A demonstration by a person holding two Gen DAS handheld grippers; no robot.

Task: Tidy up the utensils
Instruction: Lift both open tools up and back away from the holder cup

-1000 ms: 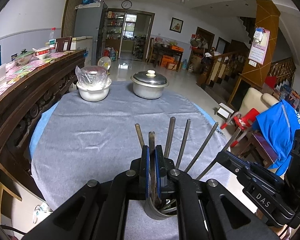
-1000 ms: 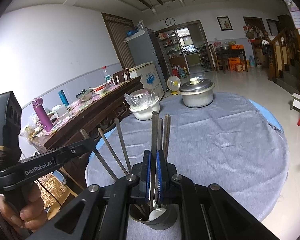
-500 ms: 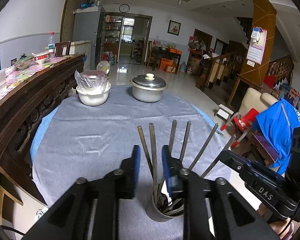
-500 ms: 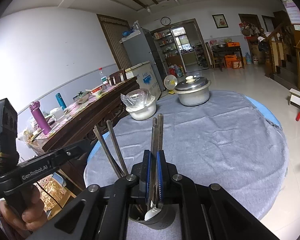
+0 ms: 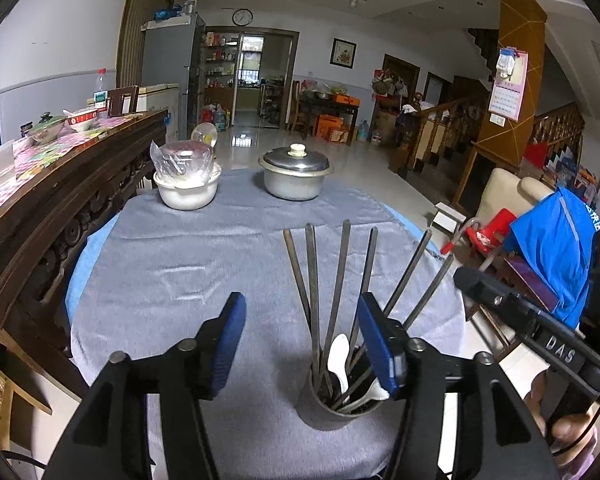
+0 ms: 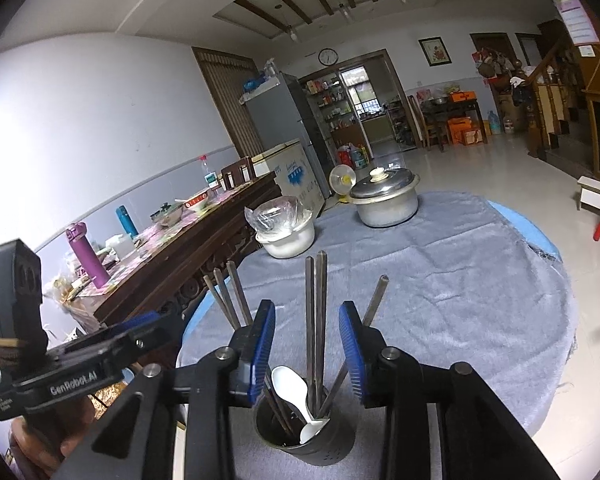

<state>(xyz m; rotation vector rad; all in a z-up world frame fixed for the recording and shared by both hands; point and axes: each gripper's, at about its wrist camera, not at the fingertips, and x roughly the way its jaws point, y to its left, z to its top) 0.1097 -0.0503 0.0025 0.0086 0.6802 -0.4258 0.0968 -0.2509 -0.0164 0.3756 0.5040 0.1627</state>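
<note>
**Both grippers spread above the filled utensil cup**

A dark cylindrical metal utensil cup [image 6: 305,432] stands on the grey cloth-covered round table [image 6: 460,280], near its front edge. Long dark metal chopsticks [image 6: 315,320] stand in it, fanned outward, together with two white plastic spoons [image 6: 290,386] whose bowls show at the rim.

The left gripper [image 5: 302,344] has its blue-padded fingers [image 5: 230,340] spread wide with nothing between them; in the left wrist view the cup [image 5: 332,408] sits at about 5 o'clock, beside the right-hand finger, and the chopsticks [image 5: 336,300] rise between the pads, closer to the right-hand one.

The right gripper [image 6: 307,350] has its fingers [image 6: 262,348] moderately parted and grips nothing; in the right wrist view two upright chopsticks stand in the gap without touching either pad, and the cup lies at 6 o'clock.

Toward 12 o'clock on the far side of the table sit a lidded aluminium pot [image 5: 296,176] and, at 11 o'clock, a white bowl holding a clear plastic bag [image 5: 186,184], well apart from the cup.
</note>
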